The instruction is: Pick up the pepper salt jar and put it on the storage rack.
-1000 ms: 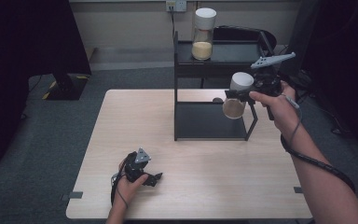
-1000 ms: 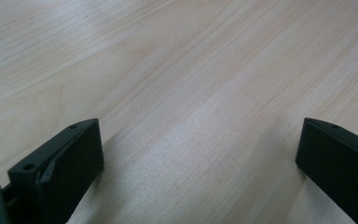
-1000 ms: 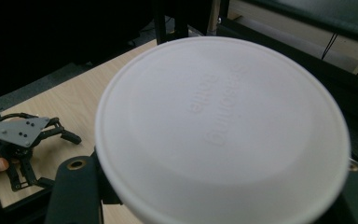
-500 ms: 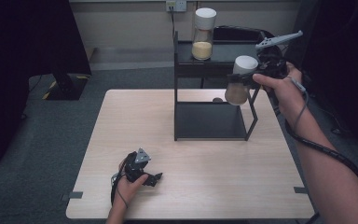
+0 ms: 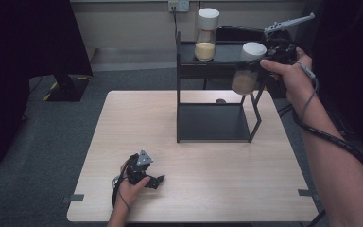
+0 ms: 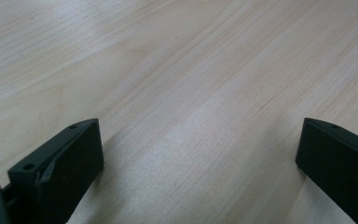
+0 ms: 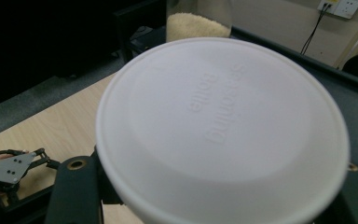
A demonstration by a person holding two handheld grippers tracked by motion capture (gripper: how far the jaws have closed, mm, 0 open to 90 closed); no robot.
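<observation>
A person's right gripper [image 5: 259,57] holds a clear seasoning jar [image 5: 246,75] by the neck just under its white lid [image 5: 254,49], the jaws closed tight on it, lifting it level with the top shelf of a black two-tier metal rack [image 5: 215,137] that stands at the far side of a pale wooden table [image 5: 123,123]. The jar, part-filled with beige grains, hangs in the air at the rack's right front corner, clear of the table and not yet over the shelf. A second lidded jar [image 5: 206,35], holding paler grains, already stands on the top tier, toward its left. In the right gripper view the white lid [image 7: 221,126] sits close before the camera, with the shelved jar's grains [image 7: 196,25] beyond it.

The left gripper [image 5: 144,172] rests on the table near the front edge, its jaws spread wide with only bare wood between them.

The risks from here look plain — the jar's base could clip the shelf's front rail if it goes in too low, jolting the grip or rocking the rack. Swung too far left, it might knock the standing jar. And with the hold so high on the neck, the heavy lower half could swing and land tilted.
</observation>
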